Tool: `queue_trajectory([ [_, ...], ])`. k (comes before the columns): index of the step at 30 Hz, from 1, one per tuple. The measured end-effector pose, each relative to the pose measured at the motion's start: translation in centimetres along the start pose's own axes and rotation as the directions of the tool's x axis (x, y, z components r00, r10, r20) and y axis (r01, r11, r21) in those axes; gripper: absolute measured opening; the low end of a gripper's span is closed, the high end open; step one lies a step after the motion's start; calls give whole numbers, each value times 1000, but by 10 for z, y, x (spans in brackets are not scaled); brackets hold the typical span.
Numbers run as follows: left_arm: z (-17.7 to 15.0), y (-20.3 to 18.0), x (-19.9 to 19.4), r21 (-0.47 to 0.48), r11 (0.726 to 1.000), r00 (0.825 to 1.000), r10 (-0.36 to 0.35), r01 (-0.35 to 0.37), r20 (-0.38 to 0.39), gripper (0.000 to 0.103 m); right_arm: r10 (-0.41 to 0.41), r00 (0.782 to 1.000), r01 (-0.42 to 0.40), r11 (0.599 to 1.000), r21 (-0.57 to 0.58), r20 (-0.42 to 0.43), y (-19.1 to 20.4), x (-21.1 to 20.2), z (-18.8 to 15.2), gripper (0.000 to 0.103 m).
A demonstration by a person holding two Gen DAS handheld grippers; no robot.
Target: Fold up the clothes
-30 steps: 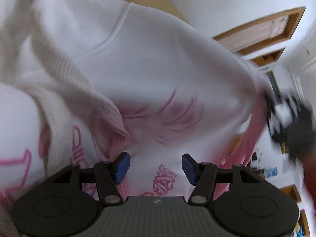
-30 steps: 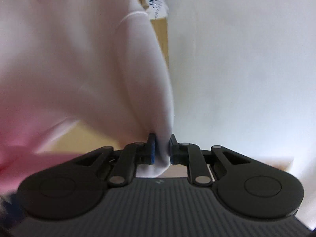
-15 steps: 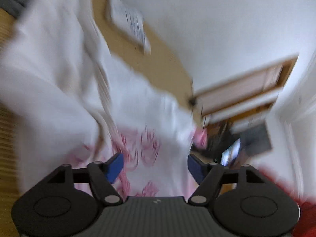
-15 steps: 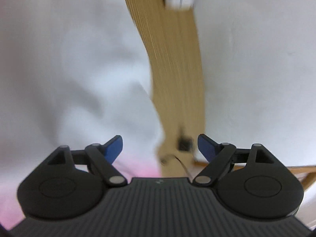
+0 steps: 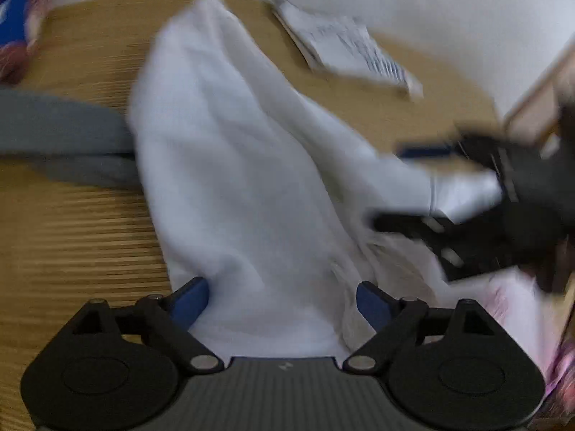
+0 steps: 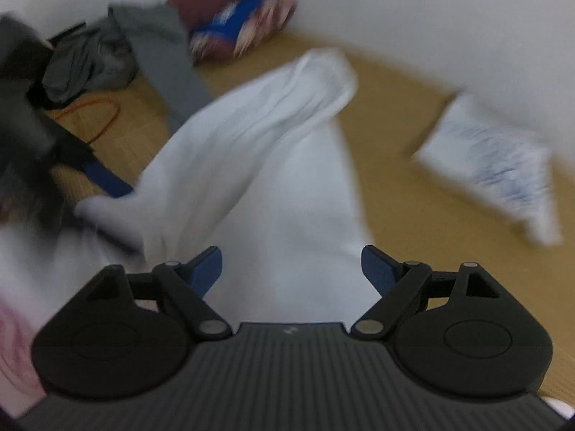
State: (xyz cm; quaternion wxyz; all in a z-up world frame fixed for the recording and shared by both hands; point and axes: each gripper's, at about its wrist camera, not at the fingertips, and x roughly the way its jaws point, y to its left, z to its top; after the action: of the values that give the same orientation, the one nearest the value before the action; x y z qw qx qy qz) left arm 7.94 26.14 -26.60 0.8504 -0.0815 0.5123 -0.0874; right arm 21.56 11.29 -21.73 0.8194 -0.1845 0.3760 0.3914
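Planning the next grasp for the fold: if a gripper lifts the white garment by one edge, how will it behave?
The white garment will likely sag: it lies in soft creases on the wooden table, so it looks floppy. It seems thick and could feel weighty for cloth. Pushed, it would probably bunch rather than slide whole. Both the left gripper and right gripper are open over it.

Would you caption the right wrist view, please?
Open right gripper over a white garment on the wooden table.

Two matching handheld grippers, left gripper (image 5: pixel 283 300) and right gripper (image 6: pixel 291 266): matte black linkage arms, silver pivot screws, round black discs either side, grey ribbed body with small pale logo, blue textured finger pads (image 6: pixel 375 267).
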Motion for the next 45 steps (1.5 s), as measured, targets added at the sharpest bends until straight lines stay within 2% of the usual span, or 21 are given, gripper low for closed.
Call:
queue_trajectory([
  [3, -17, 7, -6, -61, 998, 994, 21, -14, 111, 80, 15, 1000, -15, 997, -69, 1, 18, 16, 7, 86],
  [6, -39, 35, -16, -269, 963, 979, 28, 28, 203, 29, -75, 997, 70, 992, -103, -38, 14, 39, -5, 89],
  [8, -44, 51, -19, -409, 906, 976, -13, 104, 219, 13, -52, 998, 52, 998, 16, -45, 9, 39, -6, 85],
  [9, -46, 57, -20, -446, 881, 970, -53, 158, 239, 9, -24, 999, 27, 997, 76, -39, 6, 37, -5, 65],
  [10, -48, 58, -21, -456, 869, 962, -75, 193, 264, 7, -20, 1000, 21, 992, 122, -14, 7, 34, -5, 26],
  [12, -45, 51, -28, -451, 854, 935, -107, 260, 337, 6, 22, 999, -37, 944, 329, 49, -7, 20, -16, 16],
  [13, -40, 47, -35, -451, 832, 906, -136, 324, 400, 6, 104, 985, -158, 859, 487, 135, -21, 14, -25, 14],
  [15, -40, 40, -53, -439, 775, 830, -190, 455, 525, 6, 152, 930, -349, 652, 673, 334, -45, -1, -51, 13],
  [17, -35, 30, -75, -414, 738, 765, -210, 533, 609, 6, 101, 845, -511, 447, 735, 526, -61, -32, -73, 13],
  [19, -29, 12, -99, -376, 744, 718, -196, 552, 668, 6, 15, 730, -646, 341, 683, 683, -69, -78, -85, 13],
  [21, -24, -8, -123, -332, 756, 665, -179, 565, 725, 6, -45, 633, -703, 386, 597, 773, -71, -133, -84, 13],
  [24, 3, -42, -148, -263, 781, 608, -180, 566, 774, 5, -60, 529, -693, 545, 472, 846, -68, -213, -69, 13],
  [27, 41, -77, -170, -186, 810, 558, -197, 556, 806, 5, -93, 417, -758, 514, 402, 904, -82, -258, -62, 13],
  [29, 83, -92, -180, -134, 826, 534, -222, 548, 816, 5, -127, 374, -761, 524, 383, 919, -100, -285, -47, 13],
  [32, 135, -103, -193, -72, 840, 490, -242, 537, 837, 5, -146, 336, -720, 598, 353, 931, -119, -323, -19, 13],
  [35, 179, -104, -191, -42, 851, 466, -245, 524, 850, 6, -143, 342, -634, 694, 341, 929, -128, -349, 12, 13],
  [37, 196, -97, -168, -65, 852, 483, -231, 520, 845, 6, -158, 383, -608, 699, 377, 910, -140, -345, 26, 13],
  [39, 211, -87, -141, -96, 850, 505, -213, 517, 836, 5, -195, 449, -584, 675, 451, 872, -150, -329, 29, 13],
  [43, 200, -59, -94, -163, 827, 627, -263, 538, 733, 24, -237, 577, -533, 616, 580, 781, -158, -288, -2, 13],
  [44, 186, -53, -88, -158, 843, 650, -264, 515, 713, 31, -242, 610, -514, 603, 610, 754, -157, -281, -16, 14],
  [45, 166, -47, -85, -155, 869, 679, -244, 470, 692, 50, -247, 643, -494, 590, 638, 725, -157, -275, -31, 14],
])
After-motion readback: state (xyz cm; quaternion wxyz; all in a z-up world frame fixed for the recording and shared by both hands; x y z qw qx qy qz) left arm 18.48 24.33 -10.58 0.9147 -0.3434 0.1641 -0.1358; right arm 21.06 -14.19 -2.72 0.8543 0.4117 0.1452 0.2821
